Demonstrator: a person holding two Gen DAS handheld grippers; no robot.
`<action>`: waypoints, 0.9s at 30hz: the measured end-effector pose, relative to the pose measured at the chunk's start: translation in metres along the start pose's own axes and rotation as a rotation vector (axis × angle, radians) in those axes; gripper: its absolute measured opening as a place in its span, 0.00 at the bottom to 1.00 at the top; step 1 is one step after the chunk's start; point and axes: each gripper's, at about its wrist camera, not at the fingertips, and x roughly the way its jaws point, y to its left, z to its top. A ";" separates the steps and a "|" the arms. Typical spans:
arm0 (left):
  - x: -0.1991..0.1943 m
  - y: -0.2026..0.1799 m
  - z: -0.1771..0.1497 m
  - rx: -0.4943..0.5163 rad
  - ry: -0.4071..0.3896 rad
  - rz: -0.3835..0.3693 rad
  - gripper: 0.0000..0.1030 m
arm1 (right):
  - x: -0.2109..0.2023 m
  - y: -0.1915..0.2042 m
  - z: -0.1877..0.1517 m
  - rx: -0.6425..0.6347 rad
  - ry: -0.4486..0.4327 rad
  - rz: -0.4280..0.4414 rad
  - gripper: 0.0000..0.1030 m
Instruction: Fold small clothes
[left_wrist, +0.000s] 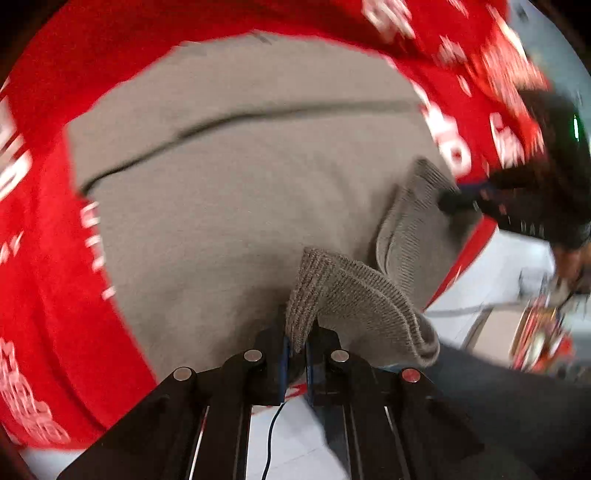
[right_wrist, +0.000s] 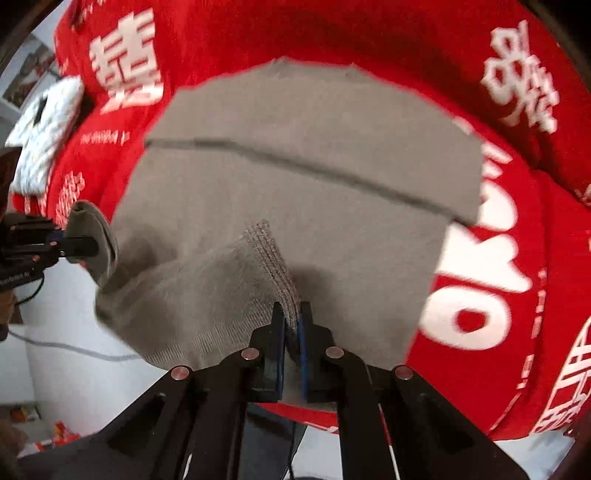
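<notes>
Your left gripper (left_wrist: 296, 345) pinches the ribbed hem of the grey knitted garment (left_wrist: 240, 184). Your right gripper (right_wrist: 291, 325) clamps another hem corner (both lifted off the red printed cloth (right_wrist: 535, 258)).

A sweater (right_wrist: 295, 177) lies spread on a printed cloth (right_wrist: 498, 258) that covers the worktop, the cloth showing on every side but the near one. Its near hem is lifted off the cloth at two corners, one pinched in the left gripper (left_wrist: 295, 347), the other in the right gripper (right_wrist: 291, 332). A patterned bundle (right_wrist: 48, 129) sits at the cloth's far left edge.
</notes>
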 end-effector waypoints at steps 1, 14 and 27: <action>-0.013 0.006 0.000 -0.044 -0.026 -0.002 0.08 | -0.011 -0.002 0.008 0.007 -0.026 -0.004 0.07; -0.113 0.064 0.091 -0.229 -0.379 0.057 0.08 | -0.059 -0.050 0.150 0.036 -0.288 -0.088 0.07; -0.007 0.140 0.225 -0.377 -0.341 0.197 0.08 | 0.082 -0.126 0.229 0.171 -0.107 -0.095 0.07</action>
